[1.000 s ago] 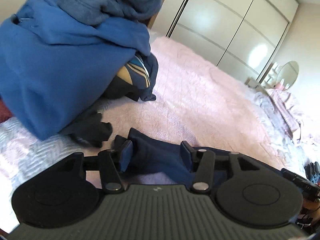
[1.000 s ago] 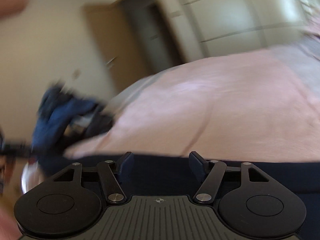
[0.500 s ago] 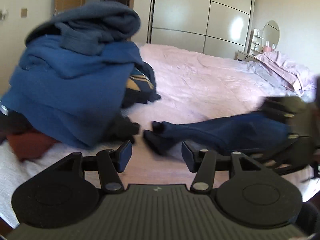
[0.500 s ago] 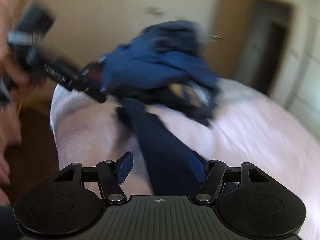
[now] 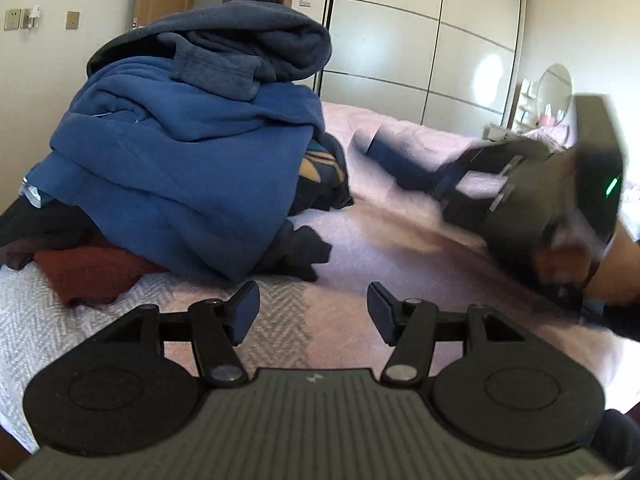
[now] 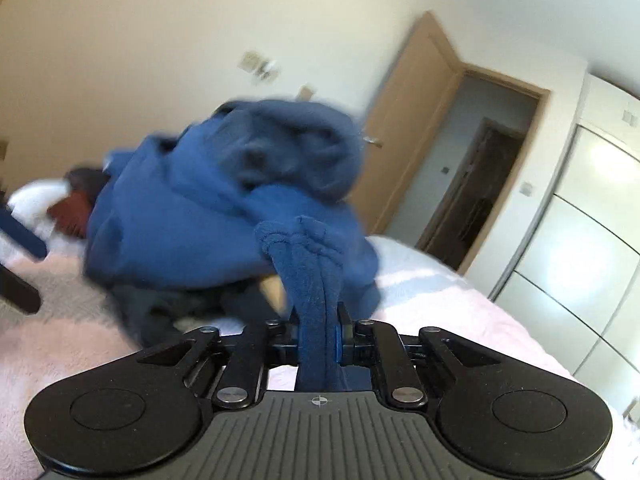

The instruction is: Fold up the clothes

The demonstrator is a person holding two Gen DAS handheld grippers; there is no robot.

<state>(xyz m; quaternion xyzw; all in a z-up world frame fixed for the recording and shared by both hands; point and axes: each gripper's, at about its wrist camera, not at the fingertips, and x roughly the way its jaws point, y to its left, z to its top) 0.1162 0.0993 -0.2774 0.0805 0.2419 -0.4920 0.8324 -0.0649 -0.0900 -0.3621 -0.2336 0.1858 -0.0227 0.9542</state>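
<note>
My right gripper is closing its jaws on a bunched navy garment, which sticks up between the pads and is pinched by them. In the left wrist view that gripper is a blur at the right, held by a hand, with the navy garment trailing from it over the pink bed cover. My left gripper hangs low over the cover with its jaws opening and nothing between them. A tall pile of blue clothes rises just ahead on the left.
A red-brown garment lies under the pile's left side. The same pile fills the middle of the right wrist view. White wardrobe doors line the far wall, with a round mirror and a wooden door nearby.
The right gripper swung across toward the pile, rolled, and shut on the navy garment. The left gripper came off the navy cloth and now hangs over bare cover.
</note>
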